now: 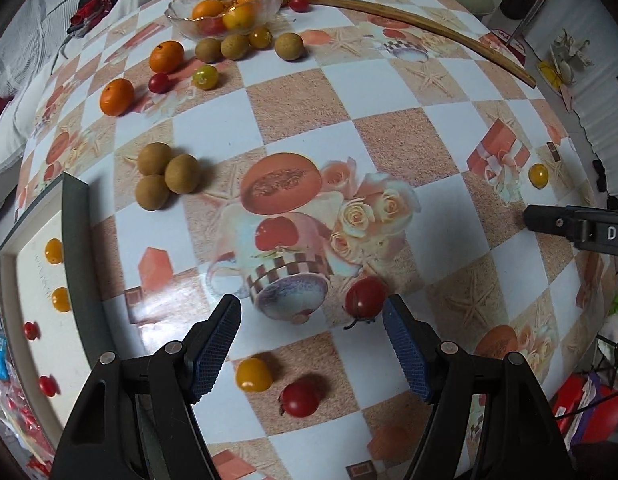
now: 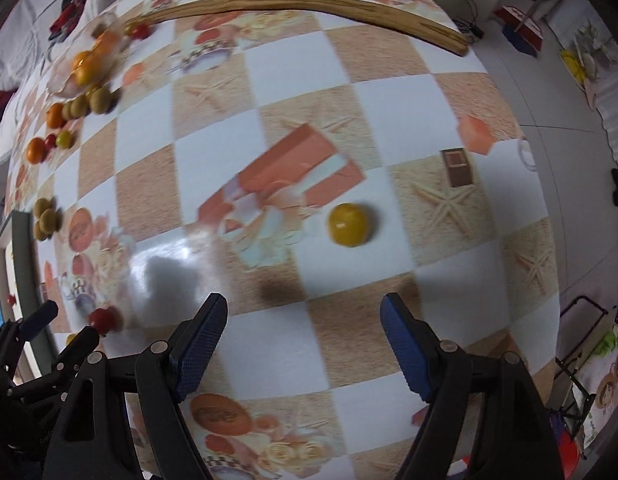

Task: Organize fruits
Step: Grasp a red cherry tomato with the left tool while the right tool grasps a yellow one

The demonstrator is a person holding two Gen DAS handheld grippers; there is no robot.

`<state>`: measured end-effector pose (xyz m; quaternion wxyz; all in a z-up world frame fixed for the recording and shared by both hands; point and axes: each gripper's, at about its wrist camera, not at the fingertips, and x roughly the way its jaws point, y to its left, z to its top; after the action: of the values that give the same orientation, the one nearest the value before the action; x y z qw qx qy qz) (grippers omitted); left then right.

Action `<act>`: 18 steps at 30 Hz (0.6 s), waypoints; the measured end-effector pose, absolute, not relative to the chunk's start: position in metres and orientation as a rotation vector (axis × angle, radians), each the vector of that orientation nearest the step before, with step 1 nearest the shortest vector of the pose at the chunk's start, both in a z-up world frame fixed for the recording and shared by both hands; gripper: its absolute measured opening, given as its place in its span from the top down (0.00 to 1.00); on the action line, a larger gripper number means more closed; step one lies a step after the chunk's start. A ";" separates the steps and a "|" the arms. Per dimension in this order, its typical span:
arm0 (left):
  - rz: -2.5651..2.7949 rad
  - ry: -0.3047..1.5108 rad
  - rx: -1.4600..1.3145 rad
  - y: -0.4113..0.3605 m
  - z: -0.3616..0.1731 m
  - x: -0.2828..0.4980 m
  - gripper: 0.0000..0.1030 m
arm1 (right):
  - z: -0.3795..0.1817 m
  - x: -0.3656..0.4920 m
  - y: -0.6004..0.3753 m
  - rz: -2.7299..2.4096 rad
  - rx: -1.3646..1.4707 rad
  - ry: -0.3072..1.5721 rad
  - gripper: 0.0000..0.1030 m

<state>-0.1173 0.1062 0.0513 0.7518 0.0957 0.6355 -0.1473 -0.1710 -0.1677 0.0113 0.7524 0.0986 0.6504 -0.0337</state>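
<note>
My left gripper (image 1: 312, 334) is open and empty above the table. A red cherry tomato (image 1: 365, 299) lies just ahead of its right finger. A yellow tomato (image 1: 253, 375) and another red tomato (image 1: 300, 399) lie between the fingers, lower down. Three brown longans (image 1: 165, 174) sit to the left. A glass bowl (image 1: 225, 4) of oranges stands at the far side, with oranges (image 1: 116, 97), longans (image 1: 234, 46) and small tomatoes around it. My right gripper (image 2: 303, 342) is open and empty. A yellow tomato (image 2: 348, 225) lies ahead of it.
A grey-framed white tray (image 1: 75, 240) with small yellow and red tomatoes is at the left table edge. A long wooden stick (image 1: 421, 26) lies across the far side. The right gripper's tip (image 1: 549, 222) shows at the right of the left wrist view. The table edge (image 2: 549, 200) is close on the right.
</note>
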 end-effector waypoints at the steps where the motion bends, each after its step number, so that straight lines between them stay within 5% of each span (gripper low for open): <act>1: -0.316 1.394 0.209 0.105 0.049 -0.116 0.27 | 0.011 -0.170 -0.172 -0.081 0.217 1.416 0.21; 12: -0.277 1.425 0.223 0.089 0.033 -0.113 0.28 | -0.003 -0.140 -0.207 -0.094 0.211 1.385 0.23; 15: -0.270 1.424 0.214 0.085 0.032 -0.108 0.28 | -0.004 -0.126 -0.191 -0.097 0.180 1.380 0.36; 18: -0.276 1.421 0.206 0.084 0.034 -0.108 0.40 | -0.004 -0.119 -0.189 -0.100 0.151 1.373 0.56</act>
<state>-0.1081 0.0844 0.0341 0.7443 0.0942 0.6490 -0.1262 -0.1190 -0.1893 -0.0042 0.7696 0.0698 0.6331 -0.0459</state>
